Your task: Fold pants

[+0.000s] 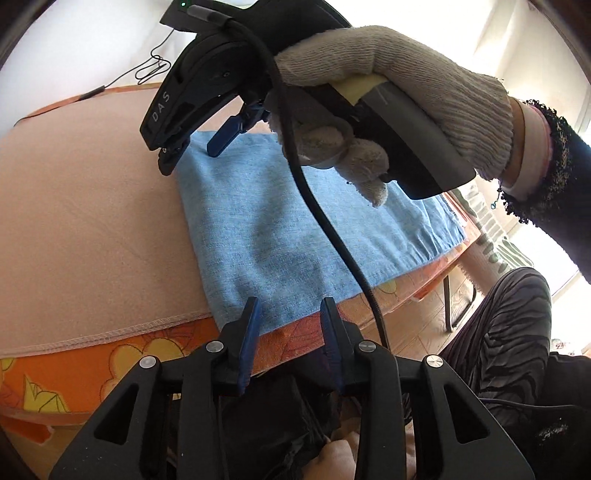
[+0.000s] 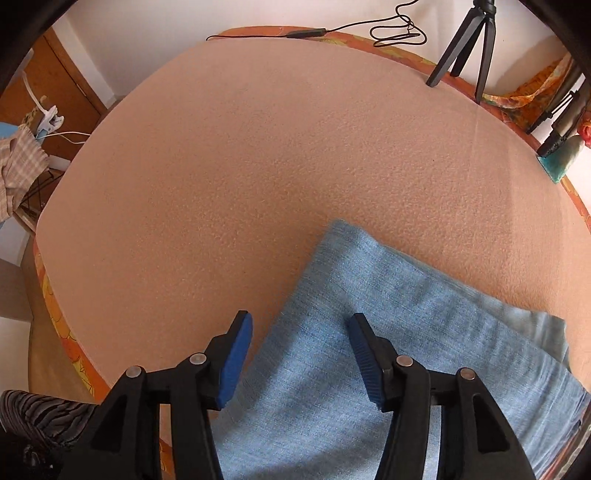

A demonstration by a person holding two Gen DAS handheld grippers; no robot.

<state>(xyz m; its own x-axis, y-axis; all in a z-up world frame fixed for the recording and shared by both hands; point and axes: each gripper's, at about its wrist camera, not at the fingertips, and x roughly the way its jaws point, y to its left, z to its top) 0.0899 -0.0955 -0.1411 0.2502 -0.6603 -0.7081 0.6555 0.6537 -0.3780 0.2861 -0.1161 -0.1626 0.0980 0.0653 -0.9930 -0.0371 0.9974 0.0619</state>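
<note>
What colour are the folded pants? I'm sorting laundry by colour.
Light blue denim pants, clearest in the right wrist view.

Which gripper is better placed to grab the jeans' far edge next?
The right gripper, probably. It points down over the folded jeans, open, straddling their far side edge. The left gripper sits open at the near edge by the table's rim, holding nothing.

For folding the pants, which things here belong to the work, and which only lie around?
Belong to the work:
- blue pants, folded flat
- left tongs, open, empty
- right tongs, open, empty, over the pants' edge
- peach cloth under the pants

Only lying around:
- black tripod
- black cable
- checked fabric beside the table
</note>
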